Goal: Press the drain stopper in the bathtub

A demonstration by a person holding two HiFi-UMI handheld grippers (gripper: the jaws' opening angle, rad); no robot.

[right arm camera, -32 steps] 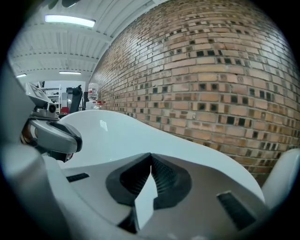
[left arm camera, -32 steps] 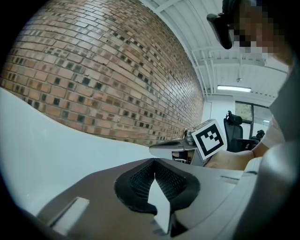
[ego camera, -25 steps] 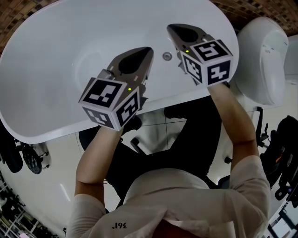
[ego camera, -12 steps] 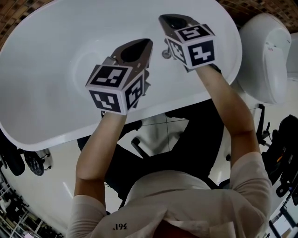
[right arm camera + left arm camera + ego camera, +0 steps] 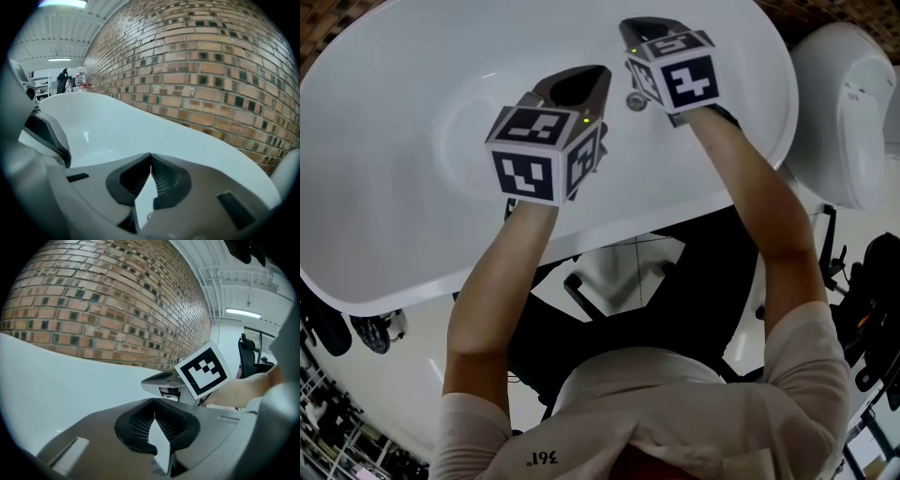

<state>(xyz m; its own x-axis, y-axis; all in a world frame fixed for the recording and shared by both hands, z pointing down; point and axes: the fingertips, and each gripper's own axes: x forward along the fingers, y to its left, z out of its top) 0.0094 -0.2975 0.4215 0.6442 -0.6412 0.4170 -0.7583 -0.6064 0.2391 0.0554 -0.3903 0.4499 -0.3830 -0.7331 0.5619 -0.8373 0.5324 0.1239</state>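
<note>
Head view, we hover over the white bathtub (image 5: pixel 394 141), left gripper (image 5: pixel 602 73) and right gripper (image 5: pixel 628 26) jaws pinched together, empty, drain stopper (image 5: pixel 635 100) between them, just left of our right gripper.

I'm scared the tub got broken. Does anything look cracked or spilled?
Nothing stands out: the bathtub looks whole and clean, its drain stopper sits in place, and the left gripper and right gripper are shut, empty.

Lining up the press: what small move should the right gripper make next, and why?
Probably ease the right gripper back and down: its jaws are together with nothing between them, and in the head view the drain stopper peeks out beside its cube, nearer than the tips.
</note>
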